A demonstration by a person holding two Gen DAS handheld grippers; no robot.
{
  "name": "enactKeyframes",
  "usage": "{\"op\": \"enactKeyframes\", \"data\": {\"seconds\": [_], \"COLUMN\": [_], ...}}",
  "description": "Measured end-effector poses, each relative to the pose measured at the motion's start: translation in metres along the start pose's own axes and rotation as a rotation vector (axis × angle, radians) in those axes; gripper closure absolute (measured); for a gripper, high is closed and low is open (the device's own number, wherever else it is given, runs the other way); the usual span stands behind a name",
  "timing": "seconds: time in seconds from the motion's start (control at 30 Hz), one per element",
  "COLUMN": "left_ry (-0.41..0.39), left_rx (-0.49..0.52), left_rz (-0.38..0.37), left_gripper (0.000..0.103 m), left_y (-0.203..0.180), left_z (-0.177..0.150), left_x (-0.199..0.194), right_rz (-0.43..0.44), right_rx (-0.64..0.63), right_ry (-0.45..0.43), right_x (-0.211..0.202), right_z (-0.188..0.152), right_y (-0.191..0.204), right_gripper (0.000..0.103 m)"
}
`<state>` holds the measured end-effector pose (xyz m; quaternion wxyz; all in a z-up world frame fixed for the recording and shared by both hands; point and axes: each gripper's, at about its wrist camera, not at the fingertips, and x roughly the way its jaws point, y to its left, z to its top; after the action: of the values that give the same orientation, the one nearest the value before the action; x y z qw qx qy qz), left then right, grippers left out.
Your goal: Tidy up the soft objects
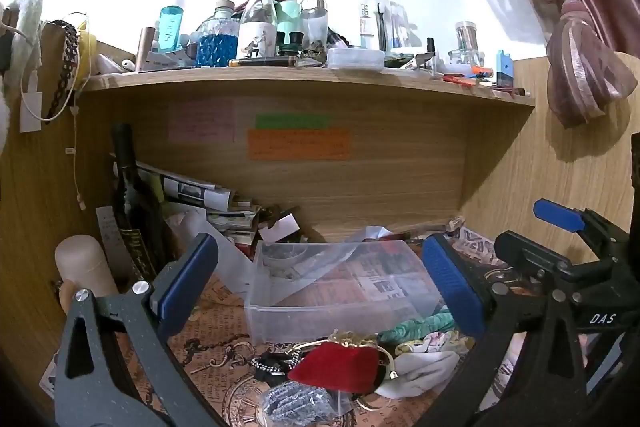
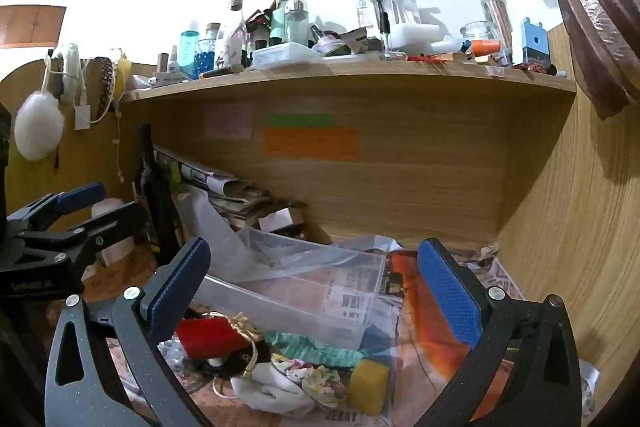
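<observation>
A pile of soft things lies on the desk in front of a clear plastic bin [image 1: 332, 291] [image 2: 304, 291]: a red velvet pouch [image 1: 340, 367] [image 2: 208, 339], a teal scrunchie [image 1: 420, 327] [image 2: 312, 347], a white floral cloth [image 1: 424, 359] [image 2: 292, 383], a yellow sponge [image 2: 370, 385], and a grey knit piece in a clear bag [image 1: 298, 403]. My left gripper [image 1: 320, 287] is open and empty above the pile. My right gripper [image 2: 316, 291] is open and empty above the bin's near edge. The right gripper also shows in the left wrist view [image 1: 560, 247].
A dark bottle [image 1: 132, 195] and stacked papers [image 1: 208, 195] stand at the back left of the wooden alcove. A crowded shelf [image 1: 304, 79] of bottles runs overhead. A cream cylinder [image 1: 80, 267] stands at left. Wooden side walls close in. A curtain [image 1: 572, 39] hangs at right.
</observation>
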<state>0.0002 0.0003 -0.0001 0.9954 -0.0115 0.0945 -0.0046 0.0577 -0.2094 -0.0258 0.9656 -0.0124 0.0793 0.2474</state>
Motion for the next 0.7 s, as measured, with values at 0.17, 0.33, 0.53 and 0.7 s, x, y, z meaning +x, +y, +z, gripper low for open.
{"op": "enactKeyframes", "data": {"seconds": [0.17,0.33,0.53,0.7], "left_ry": [-0.012,-0.005,0.009,0.009], "left_rx": [0.013,0.003,0.002,-0.001], "left_rz": [0.005,0.001,0.002,0.0], "left_gripper": [0.0,0.0,0.0,0.0], "left_y": [-0.0003,-0.0003,-0.0007,0.0002], "left_z": [0.0033,0.0003,-0.0014,-0.0021], "left_x": [-0.0022,-0.0015,0.0048,0.0056], "right_rz": [0.005,0.005,0.009,0.008], "right_rx": [0.008,0.012,0.017,0.018], "right_ry": [0.006,0.011,0.009,0.009], "right_x": [0.0004,-0.0013,-0.0012,-0.0019], "right_z": [-0.0006,0.0024,0.0015,0.0022], "right_y": [-0.0009,-0.0003,-0.0007,-0.0002], "right_gripper": [0.0,0.0,0.0,0.0]}}
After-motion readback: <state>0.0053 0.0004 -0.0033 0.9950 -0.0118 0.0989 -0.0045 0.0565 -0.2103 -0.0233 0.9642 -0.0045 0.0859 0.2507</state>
